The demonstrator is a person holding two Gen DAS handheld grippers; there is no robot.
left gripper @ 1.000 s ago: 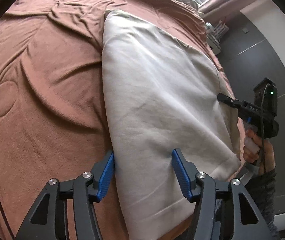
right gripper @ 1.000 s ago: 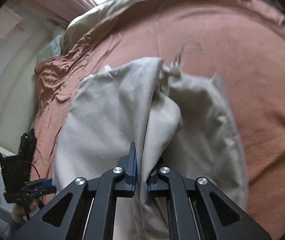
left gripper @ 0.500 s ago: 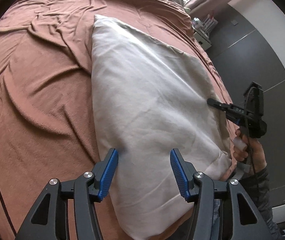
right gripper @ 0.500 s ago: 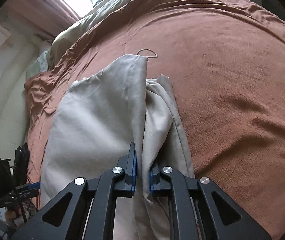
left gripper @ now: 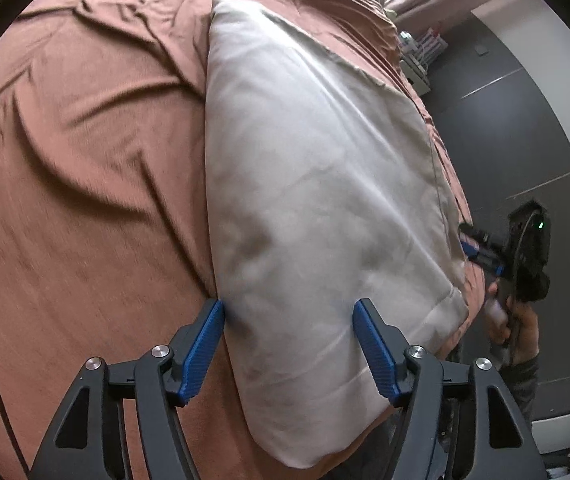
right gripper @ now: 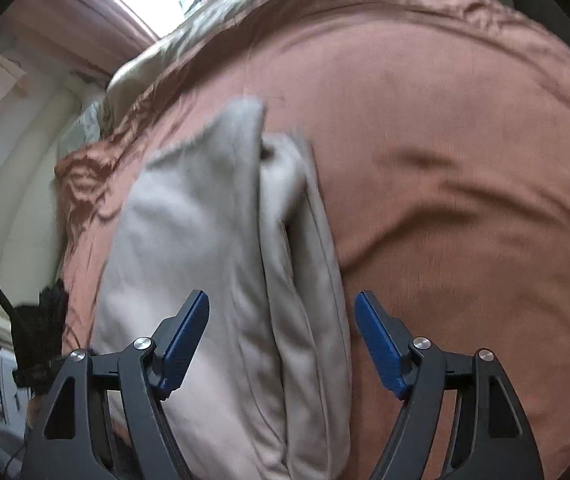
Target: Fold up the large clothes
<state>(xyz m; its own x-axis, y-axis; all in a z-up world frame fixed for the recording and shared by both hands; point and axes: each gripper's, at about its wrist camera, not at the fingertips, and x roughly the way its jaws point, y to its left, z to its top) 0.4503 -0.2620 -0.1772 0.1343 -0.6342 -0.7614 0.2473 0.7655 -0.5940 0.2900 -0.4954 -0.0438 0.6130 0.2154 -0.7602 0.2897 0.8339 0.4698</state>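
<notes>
Beige folded cloth garment (left gripper: 317,184) lay on rust-brown bedspread (left gripper: 85,200); left gripper (left gripper: 289,344) and right gripper (right gripper: 281,340) jaws were opening, empty, astride its edges; next regrip should catch all layers squarely.

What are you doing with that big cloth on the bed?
A person is folding a pale garment on a brown blanket, with a gripper in each hand. The right gripper and the left gripper are both opening their jaws over the folded cloth, and neither one is pinching it.
</notes>
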